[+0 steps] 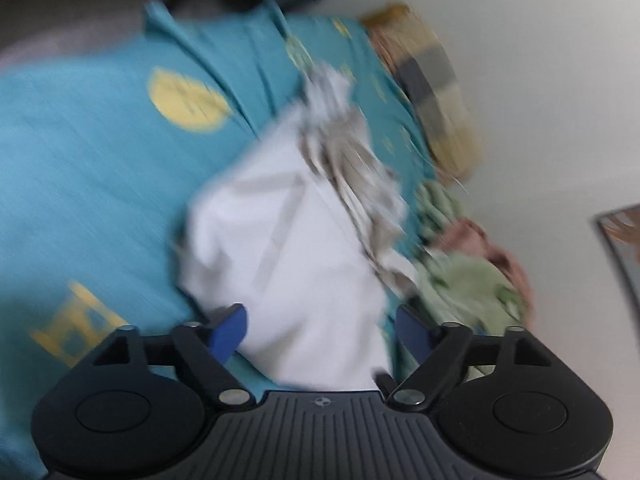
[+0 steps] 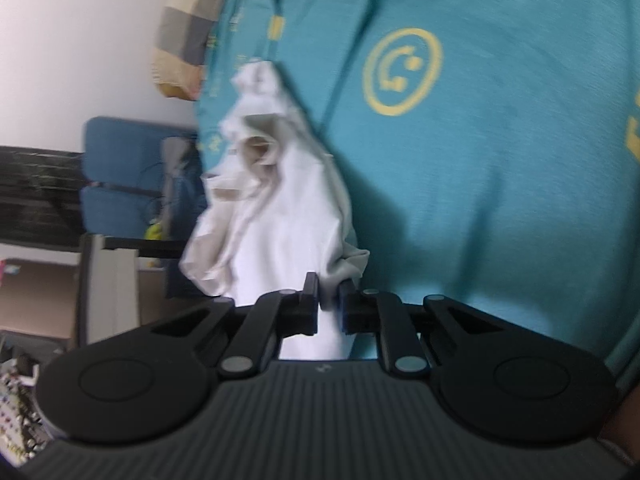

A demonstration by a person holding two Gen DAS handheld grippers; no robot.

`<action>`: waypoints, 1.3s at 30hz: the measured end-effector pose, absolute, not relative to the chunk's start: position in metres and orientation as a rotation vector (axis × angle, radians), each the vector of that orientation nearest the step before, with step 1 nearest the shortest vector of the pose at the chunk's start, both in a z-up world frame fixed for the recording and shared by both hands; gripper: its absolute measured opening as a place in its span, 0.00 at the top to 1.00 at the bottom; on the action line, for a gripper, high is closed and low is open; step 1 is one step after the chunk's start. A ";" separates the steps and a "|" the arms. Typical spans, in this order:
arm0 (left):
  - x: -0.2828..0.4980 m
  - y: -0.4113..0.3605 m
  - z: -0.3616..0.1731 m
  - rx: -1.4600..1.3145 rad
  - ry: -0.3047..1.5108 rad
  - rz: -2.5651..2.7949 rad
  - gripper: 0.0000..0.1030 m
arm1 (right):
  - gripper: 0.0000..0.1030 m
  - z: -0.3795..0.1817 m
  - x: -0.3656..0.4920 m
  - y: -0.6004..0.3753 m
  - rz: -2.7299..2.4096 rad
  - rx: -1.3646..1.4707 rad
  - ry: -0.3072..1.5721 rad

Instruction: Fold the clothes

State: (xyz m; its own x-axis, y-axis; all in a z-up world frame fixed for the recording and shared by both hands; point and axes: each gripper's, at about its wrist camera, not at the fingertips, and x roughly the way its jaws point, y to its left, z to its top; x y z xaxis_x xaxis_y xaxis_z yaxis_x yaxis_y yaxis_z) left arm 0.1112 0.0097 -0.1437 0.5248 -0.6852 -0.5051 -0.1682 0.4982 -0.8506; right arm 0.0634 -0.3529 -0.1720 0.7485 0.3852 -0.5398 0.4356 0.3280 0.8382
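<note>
- Your right gripper [image 2: 329, 304] was clamped on a white garment [image 2: 276, 200], bunched on the teal bedspread [image 2: 500, 200] near its edge.
- Your left gripper [image 1: 320, 330] stood wide apart, the garment [image 1: 288, 248] between its fingers but ungripped.
- One pinch on bunched cloth could have slipped or dragged it off that edge.
- Open bedspread lay to the right; the pillow [image 2: 188, 28] and green clothes [image 1: 468, 280] crowded the far side.

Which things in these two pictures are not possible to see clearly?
- White garment: left wrist view, motion blur hides its type and folds.
- Its lower edge: both views, behind the gripper bodies.
- Green cloth: left view, blurred, kind unclear.
- Checked cushion: right view, cut off by the top edge.
- Floor clutter: right view, too small, at the edge.
</note>
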 end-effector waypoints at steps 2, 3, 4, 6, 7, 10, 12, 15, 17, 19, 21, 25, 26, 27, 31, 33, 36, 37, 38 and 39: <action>0.116 -0.007 -0.161 -1.112 1.071 -0.474 0.17 | 0.89 -0.169 0.065 -0.354 -0.009 1.285 0.757; 0.117 -0.016 -0.169 -1.145 1.102 -0.506 0.17 | 0.89 -0.168 0.066 -0.355 0.002 1.295 0.750; 0.118 -0.023 -0.176 -1.156 1.124 -0.520 0.17 | 0.89 -0.168 0.067 -0.356 0.011 1.307 0.744; 0.120 -0.037 -0.185 -1.166 1.142 -0.539 0.17 | 0.90 -0.167 0.066 -0.357 0.029 1.329 0.727; 0.121 -0.042 -0.189 -1.175 1.144 -0.548 0.17 | 0.90 -0.166 0.066 -0.358 0.037 1.339 0.717; 0.122 -0.045 -0.194 -1.202 1.079 -0.513 0.17 | 0.90 -0.164 0.062 -0.362 0.054 1.364 0.692; 0.123 -0.041 -0.198 -1.198 1.053 -0.463 0.17 | 0.90 -0.165 0.060 -0.363 0.064 1.394 0.675; 0.120 -0.026 -0.207 -1.224 1.032 -0.334 0.24 | 0.90 -0.164 0.058 -0.365 0.065 1.414 0.647; 0.115 -0.014 -0.210 -1.269 0.979 -0.278 0.32 | 0.90 -0.163 0.056 -0.365 0.057 1.424 0.634; 0.110 -0.002 -0.212 -1.304 0.926 -0.224 0.33 | 0.90 -0.163 0.053 -0.368 0.042 1.428 0.628; 0.107 0.005 -0.210 -1.282 0.888 -0.189 0.38 | 0.90 -0.165 0.051 -0.370 0.028 1.438 0.626; 0.104 0.016 -0.212 -1.314 0.843 -0.165 0.70 | 0.90 -0.169 0.050 -0.372 0.002 1.437 0.640; 0.103 0.017 -0.211 -1.317 0.831 -0.171 0.76 | 0.90 -0.170 0.050 -0.372 -0.004 1.439 0.645; 0.103 0.018 -0.210 -1.318 0.820 -0.177 0.76 | 0.89 -0.171 0.049 -0.372 -0.010 1.446 0.650; 0.103 0.020 -0.202 -1.292 0.792 -0.194 0.80 | 0.86 -0.185 0.049 -0.373 -0.034 1.510 0.700; 0.103 0.019 -0.201 -1.294 0.793 -0.192 0.81 | 0.71 -0.192 0.051 -0.372 -0.051 1.529 0.740; 0.102 0.019 -0.200 -1.298 0.796 -0.189 0.82 | 0.44 -0.200 0.054 -0.366 -0.051 1.538 0.787; 0.101 0.019 -0.199 -1.298 0.796 -0.187 0.82 | 0.43 -0.201 0.057 -0.363 -0.039 1.530 0.803; 0.100 0.021 -0.199 -1.292 0.792 -0.185 0.82 | 0.43 -0.201 0.060 -0.360 -0.026 1.513 0.820; 0.099 0.023 -0.199 -1.287 0.789 -0.183 0.82 | 0.43 -0.201 0.063 -0.357 -0.012 1.496 0.838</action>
